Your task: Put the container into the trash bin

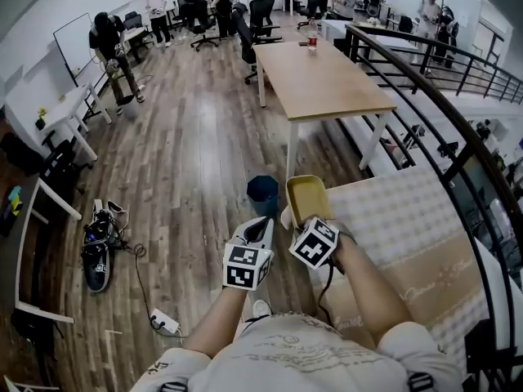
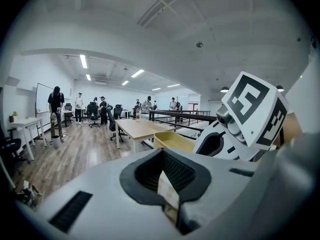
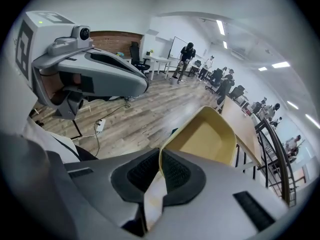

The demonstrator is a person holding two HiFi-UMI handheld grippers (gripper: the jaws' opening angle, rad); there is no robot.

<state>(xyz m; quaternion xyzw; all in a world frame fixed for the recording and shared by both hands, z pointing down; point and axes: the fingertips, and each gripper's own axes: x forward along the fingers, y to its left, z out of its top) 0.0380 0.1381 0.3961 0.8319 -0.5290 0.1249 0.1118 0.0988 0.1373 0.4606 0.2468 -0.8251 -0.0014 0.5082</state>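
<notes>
Right gripper [image 3: 160, 176] clamps yellow container [image 3: 207, 134] rim, carrying it just beside blue trash bin [image 1: 263, 193]; left gripper [image 2: 167, 184] closed, empty. Next: centre over bin, release.

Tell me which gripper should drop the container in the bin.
Right. The right gripper is clamped on the rim of the container, and the bin stands on the floor just ahead. The left gripper is shut and not on the container.

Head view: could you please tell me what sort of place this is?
Probably an open-plan office or lab: swivel chairs, a whiteboard and a long table stand about.
</notes>
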